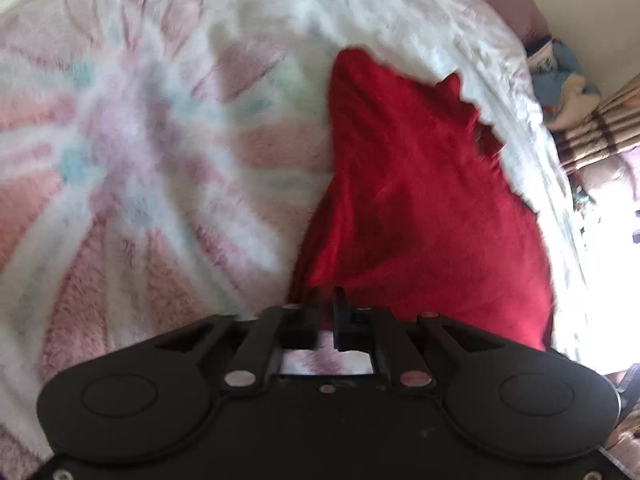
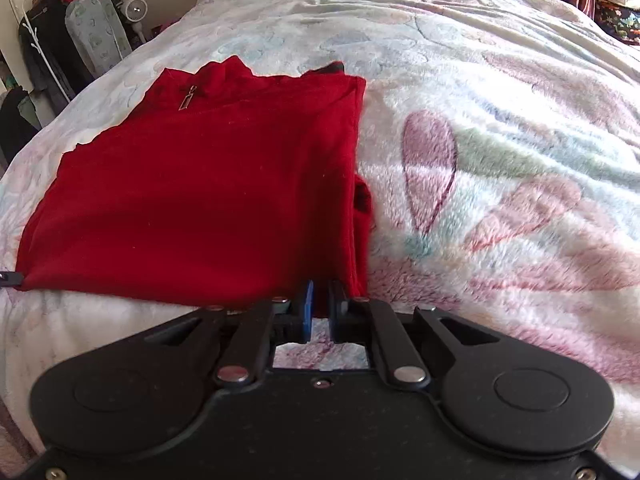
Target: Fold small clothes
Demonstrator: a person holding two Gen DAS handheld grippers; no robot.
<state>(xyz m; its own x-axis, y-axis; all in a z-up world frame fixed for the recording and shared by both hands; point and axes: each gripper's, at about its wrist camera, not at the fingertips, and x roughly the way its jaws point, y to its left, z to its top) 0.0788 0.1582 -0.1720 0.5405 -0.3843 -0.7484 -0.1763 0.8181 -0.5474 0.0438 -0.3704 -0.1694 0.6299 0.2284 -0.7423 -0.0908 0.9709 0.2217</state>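
Clenched on the near hem of the red garment (image 2: 200,196), both my right tongs (image 2: 319,304) and left tongs (image 1: 327,308) sit over the floral fleece blanket (image 2: 500,140); a clothes rack (image 2: 60,28) stands far left.

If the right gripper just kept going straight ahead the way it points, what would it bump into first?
The red garment. The right gripper already sits at its near hem, jaws nearly closed with red cloth between them, so it would likely push straight into that fabric lying on the blanket. Depth is hard to judge.
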